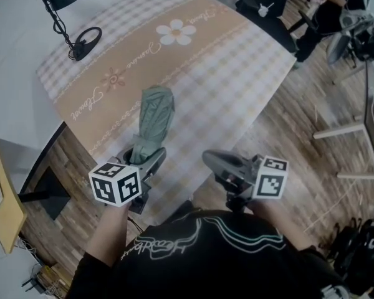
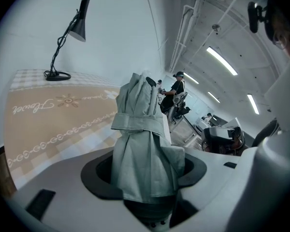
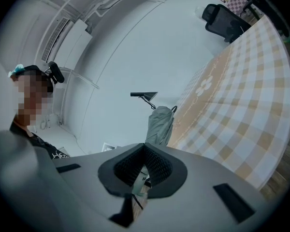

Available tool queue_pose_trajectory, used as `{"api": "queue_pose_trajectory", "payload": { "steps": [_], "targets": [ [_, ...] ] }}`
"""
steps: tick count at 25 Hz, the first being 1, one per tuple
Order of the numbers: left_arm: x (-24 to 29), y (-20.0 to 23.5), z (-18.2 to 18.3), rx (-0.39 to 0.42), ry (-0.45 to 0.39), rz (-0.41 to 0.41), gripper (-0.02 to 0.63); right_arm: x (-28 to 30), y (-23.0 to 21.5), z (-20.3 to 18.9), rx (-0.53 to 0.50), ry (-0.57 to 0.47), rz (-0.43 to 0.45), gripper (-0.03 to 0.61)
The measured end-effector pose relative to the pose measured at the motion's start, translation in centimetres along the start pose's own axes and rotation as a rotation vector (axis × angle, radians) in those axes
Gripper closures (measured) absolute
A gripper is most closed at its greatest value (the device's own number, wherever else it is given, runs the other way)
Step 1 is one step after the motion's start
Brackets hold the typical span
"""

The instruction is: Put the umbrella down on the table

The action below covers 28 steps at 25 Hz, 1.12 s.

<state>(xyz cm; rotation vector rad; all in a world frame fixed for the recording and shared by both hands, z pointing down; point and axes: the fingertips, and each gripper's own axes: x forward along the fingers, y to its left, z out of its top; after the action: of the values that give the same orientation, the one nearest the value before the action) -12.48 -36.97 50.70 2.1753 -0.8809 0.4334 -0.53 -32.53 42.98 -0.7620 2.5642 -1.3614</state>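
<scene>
A folded grey-green umbrella (image 1: 154, 120) with its strap wrapped round it points away from me over the near part of the table (image 1: 237, 73). My left gripper (image 1: 146, 159) is shut on its lower end. In the left gripper view the umbrella (image 2: 142, 139) fills the gap between the jaws of the left gripper (image 2: 145, 175) and rises over the tablecloth. I cannot tell whether it touches the cloth. My right gripper (image 1: 217, 161) hovers to the right at the table's near edge, jaws together and empty. The right gripper (image 3: 144, 164) sees the umbrella (image 3: 160, 124) from the side.
A beige checked tablecloth with flower prints covers the table. A black desk lamp (image 1: 62, 17) stands at its far left corner. A black office chair (image 1: 268, 5) is behind the far end. Wooden floor and white stands (image 1: 349, 129) lie to the right.
</scene>
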Motion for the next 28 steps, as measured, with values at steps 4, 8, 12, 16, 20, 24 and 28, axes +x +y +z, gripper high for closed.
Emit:
{"api": "queue_pose_trajectory", "payload": {
  "steps": [4, 8, 12, 16, 20, 24, 28],
  "targets": [
    [1.4, 1.5, -1.1, -0.001, 0.038, 0.028, 0.359, 0.3, -0.8, -0.3, 0.019, -0.001, -0.011, 0.566],
    [2.7, 2.8, -2.0, -0.02, 0.066, 0.065, 0.359, 0.3, -1.8, 0.0, 0.026, -0.005, -0.026, 0.566],
    [3.8, 4.1, -3.1, -0.023, 0.103, 0.107, 0.359, 0.4, -2.5, 0.4, 0.029, -0.014, -0.037, 0.566],
    [5.0, 5.3, -4.1, -0.038, 0.13, 0.141, 0.359, 0.6, -3.1, 0.6, 0.041, -0.016, -0.04, 0.566],
    [5.7, 6.2, -5.0, -0.049, 0.156, 0.171, 0.359, 0.6, -3.7, 0.6, 0.054, -0.016, -0.045, 0.566],
    [6.4, 6.8, -5.8, -0.047, 0.197, 0.208, 0.357, 0.7, -4.1, 1.1, 0.06, -0.024, -0.044, 0.566],
    [6.7, 7.0, -6.3, -0.016, 0.239, 0.273, 0.356, 1.1, -4.2, 1.2, 0.057, -0.02, -0.034, 0.566]
  ]
}}
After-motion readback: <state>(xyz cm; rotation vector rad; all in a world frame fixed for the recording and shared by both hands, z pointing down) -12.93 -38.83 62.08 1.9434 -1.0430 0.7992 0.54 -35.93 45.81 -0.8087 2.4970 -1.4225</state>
